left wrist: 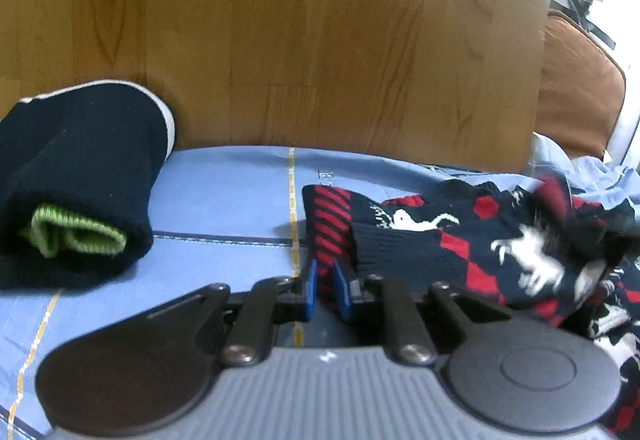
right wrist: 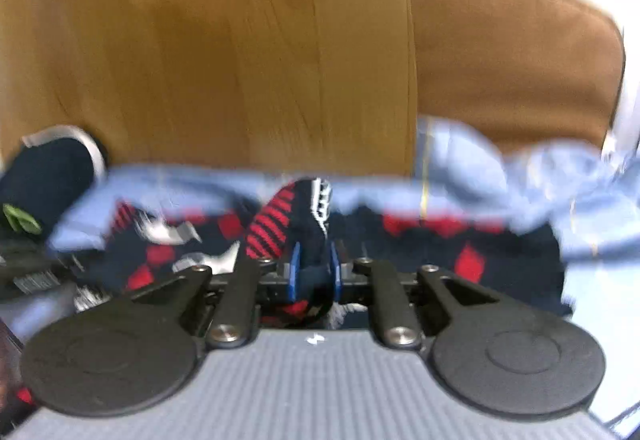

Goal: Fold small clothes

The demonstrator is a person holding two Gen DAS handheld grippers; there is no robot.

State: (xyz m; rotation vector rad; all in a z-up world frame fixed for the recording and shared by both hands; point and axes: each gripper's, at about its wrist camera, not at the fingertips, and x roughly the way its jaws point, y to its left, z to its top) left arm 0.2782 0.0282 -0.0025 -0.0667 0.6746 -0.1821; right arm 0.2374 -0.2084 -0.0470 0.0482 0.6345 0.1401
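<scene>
We see the left gripper (left wrist: pixel 324 290) with jaws clenched on the red-striped edge of the patterned garment (left wrist: pixel 460 240), which lies on the blue cloth (left wrist: pixel 224 200). The right gripper (right wrist: pixel 314 274) has its jaws grasping a raised fold of that garment. A rolled dark garment (left wrist: pixel 76 180) sits at far left.

A home bedroom, it seems: blue bedsheet (left wrist: pixel 224 196) against a wooden headboard (left wrist: pixel 304 32); brown cushion (right wrist: pixel 516 56) beside it.
</scene>
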